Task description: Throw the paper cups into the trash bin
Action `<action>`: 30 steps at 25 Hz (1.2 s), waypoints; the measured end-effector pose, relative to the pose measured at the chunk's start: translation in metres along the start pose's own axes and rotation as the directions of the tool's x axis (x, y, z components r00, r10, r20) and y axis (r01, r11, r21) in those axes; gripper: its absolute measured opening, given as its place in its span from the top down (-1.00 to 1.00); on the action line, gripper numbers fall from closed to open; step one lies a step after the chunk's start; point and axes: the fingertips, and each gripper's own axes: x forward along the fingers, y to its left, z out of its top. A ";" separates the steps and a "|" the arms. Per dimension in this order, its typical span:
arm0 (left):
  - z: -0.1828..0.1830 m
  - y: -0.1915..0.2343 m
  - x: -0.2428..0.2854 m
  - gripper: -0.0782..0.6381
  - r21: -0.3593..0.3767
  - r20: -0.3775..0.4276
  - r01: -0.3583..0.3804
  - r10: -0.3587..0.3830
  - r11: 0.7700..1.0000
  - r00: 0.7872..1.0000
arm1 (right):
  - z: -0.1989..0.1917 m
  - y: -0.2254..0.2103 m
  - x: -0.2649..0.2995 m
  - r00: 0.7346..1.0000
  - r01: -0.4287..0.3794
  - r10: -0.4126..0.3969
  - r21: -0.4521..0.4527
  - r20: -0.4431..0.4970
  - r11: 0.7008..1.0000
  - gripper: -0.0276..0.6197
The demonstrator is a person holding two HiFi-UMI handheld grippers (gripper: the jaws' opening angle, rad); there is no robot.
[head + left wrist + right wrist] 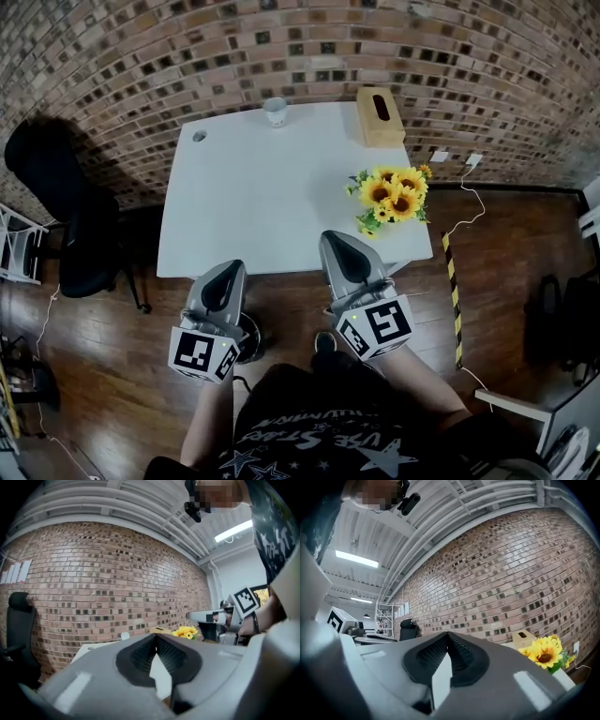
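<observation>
Head view first: one paper cup [275, 112] sits at the far edge of the white table [253, 206], well away from the person. There's a tissue box [380, 115] off to its right and a bunch of sunflowers [394, 194] near the right edge. The left hand-held gripper [230, 266] and right hand-held gripper [333, 239] both hang at the near edge of the table, close to the body. To me that looks like a ready pose, with the reach for the cup not started yet. A black chair [56, 206] stands off to the left. I can't spot a trash bin anywhere, so no idea where the cup is meant to end up.

Left gripper view: jaws clenched tip to tip with nothing in them, pointed across the table, and the cup is tiny in the distance, just left of the tips.

Right gripper view: same deal, jaws pressed together and empty, aimed more at the brick wall with the sunflowers off to the right. The cup doesn't show here. My guess is the left one is better lined up for the grab, but it'd have to open first.
</observation>
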 end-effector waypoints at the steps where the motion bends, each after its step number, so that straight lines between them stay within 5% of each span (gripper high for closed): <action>1: -0.002 0.001 0.003 0.77 -0.004 -0.007 -0.002 0.002 1.000 1.000 | -0.001 -0.003 0.004 1.000 -0.004 0.004 0.009 0.001 1.000 0.89; 19: 0.001 0.068 0.091 0.77 -0.037 0.040 0.025 -0.023 0.999 0.999 | 0.002 -0.028 0.097 0.999 -0.005 0.001 0.087 0.051 0.996 0.89; 30: 0.034 0.132 0.182 0.77 -0.003 0.131 0.122 -0.120 0.993 0.984 | 0.008 -0.059 0.199 0.990 0.112 -0.119 0.091 0.075 0.990 0.89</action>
